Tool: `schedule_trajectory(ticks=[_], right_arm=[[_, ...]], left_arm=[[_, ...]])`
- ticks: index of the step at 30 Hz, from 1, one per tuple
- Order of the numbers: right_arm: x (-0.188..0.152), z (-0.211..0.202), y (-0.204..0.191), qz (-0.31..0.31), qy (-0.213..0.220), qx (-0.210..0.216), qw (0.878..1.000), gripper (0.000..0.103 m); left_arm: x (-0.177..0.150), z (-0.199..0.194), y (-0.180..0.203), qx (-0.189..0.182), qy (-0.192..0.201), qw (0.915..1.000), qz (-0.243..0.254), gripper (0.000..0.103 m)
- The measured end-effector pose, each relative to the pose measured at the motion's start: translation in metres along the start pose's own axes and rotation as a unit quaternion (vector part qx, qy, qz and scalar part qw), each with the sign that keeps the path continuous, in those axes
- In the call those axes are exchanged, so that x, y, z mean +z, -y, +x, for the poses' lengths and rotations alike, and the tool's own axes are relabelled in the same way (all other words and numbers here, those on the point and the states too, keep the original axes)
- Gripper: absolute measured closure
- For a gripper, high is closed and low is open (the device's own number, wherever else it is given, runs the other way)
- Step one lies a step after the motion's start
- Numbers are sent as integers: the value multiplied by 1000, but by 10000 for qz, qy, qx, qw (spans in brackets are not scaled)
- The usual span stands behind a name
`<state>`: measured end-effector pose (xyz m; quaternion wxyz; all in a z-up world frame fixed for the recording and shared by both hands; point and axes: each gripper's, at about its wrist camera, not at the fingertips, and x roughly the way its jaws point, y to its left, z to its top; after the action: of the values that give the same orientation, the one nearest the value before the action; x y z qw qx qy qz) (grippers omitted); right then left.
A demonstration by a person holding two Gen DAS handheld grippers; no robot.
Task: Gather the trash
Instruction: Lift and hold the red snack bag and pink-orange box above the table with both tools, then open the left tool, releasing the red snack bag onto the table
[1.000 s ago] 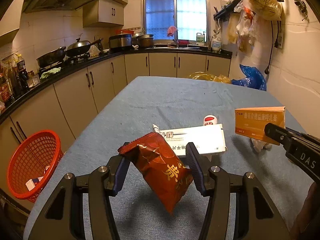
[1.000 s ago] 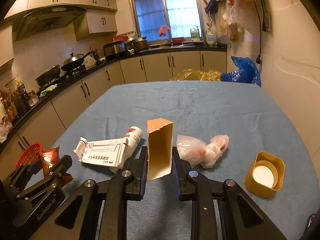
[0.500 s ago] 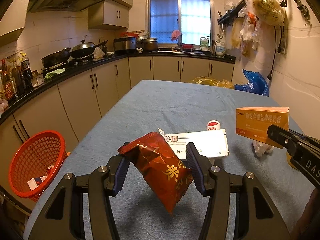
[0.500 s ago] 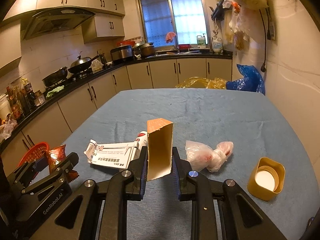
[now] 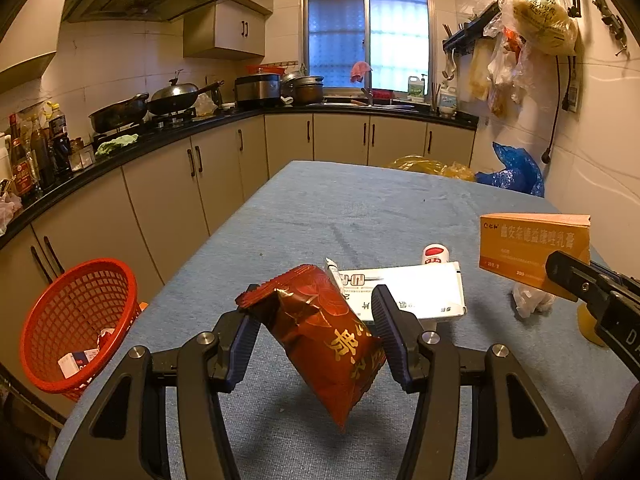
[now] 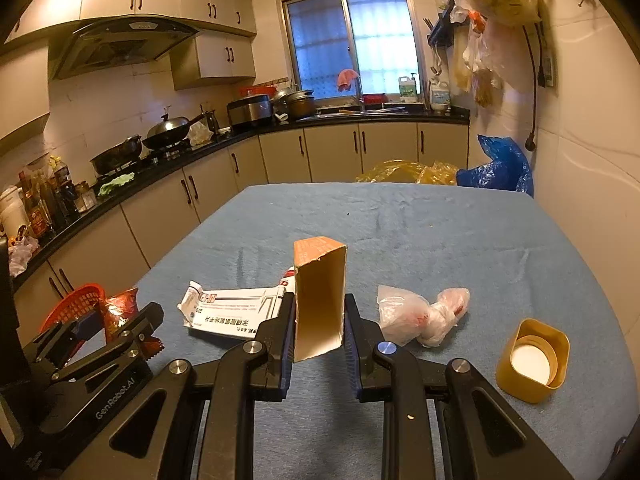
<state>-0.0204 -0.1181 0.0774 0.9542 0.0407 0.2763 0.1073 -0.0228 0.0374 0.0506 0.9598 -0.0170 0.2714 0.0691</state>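
The left claw (image 5: 312, 332) grips a dark red snack packet (image 5: 324, 340) between its blue-padded fingers, the packet tilted with its crimped top towards the left finger and its lower end hanging free above the blue surface (image 5: 360, 208). The right claw (image 6: 319, 328) is closed on an orange cardboard box (image 6: 319, 304), held upright on its narrow end with both pads pressed against its sides; the box's open end faces the camera, showing its plain inside.

Taking the white medicine box (image 6: 236, 312) lying flat on the surface as the landmark: a small white and red bottle (image 5: 435, 254) lies just behind it, touching or nearly so. To its right, well apart, sits a crumpled clear plastic bag (image 6: 424, 314) with red showing inside it, and further right again a yellow squarish cap (image 6: 534, 360), mouth up with a white disc inside. The red packet hangs in front of the white box and above the surface, the orange box to its right and also lifted.

To the left of the white box, beyond the edge of the surface and lower down, stands a red mesh basket (image 5: 76, 320) holding a few small pieces of packaging (image 5: 76, 358). Kitchen cabinets (image 5: 168, 196) run behind it.
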Motion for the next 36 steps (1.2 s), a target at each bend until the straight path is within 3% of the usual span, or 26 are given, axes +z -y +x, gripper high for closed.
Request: schedule_trajectory(ticks=[36], right_arm=[[5, -9, 1, 59, 120, 93, 9999, 80]], left_arm=[[0, 1, -1, 61, -2, 10000, -23, 49]])
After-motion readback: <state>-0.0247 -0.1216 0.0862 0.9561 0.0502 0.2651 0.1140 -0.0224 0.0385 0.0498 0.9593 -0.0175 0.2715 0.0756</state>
